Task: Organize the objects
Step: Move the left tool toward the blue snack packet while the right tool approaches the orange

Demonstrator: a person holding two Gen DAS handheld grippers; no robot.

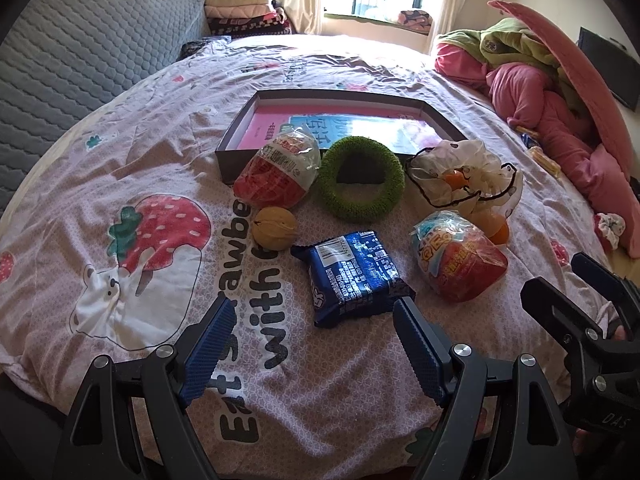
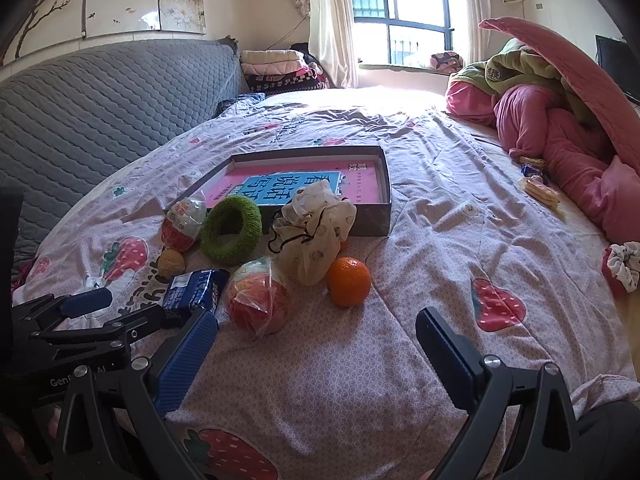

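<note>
Both wrist views, bed scene. My left gripper [image 1: 310, 344] hovers with jaws spread and holding nothing, just short of the blue foil snack packet [image 1: 352, 278], which lies flat on the strawberry-print bedsheet [image 1: 120, 168]. My right gripper [image 2: 320, 344] likewise stands with jaws spread and nothing between them, low over bare sheet, near the orange mandarin [image 2: 349, 281].

The loose items cluster in front of the shallow dark cardboard box [image 1: 240, 136], whose floor carries a pink-and-blue printed book:
- a red-and-white wrapped egg-shaped toy [image 1: 276, 172] touching the box's near wall;
- a green fuzzy ring [image 1: 362, 178], beside it;
- a tan walnut [image 1: 274, 227];
- a sheer drawstring pouch [image 1: 466, 174];
- a second wrapped red egg toy [image 1: 460, 264].

I judge the box to be the destination; nothing loose yet lies inside.

Risks, as I read them:
- The packet's slick foil may slide from the pads if pinched at one edge.
- The soft mattress may sink under pressure, so the fingers could snag the sheet.
- The round walnut and mandarin may roll if nudged.
- My two grippers sit close together and could collide.
</note>
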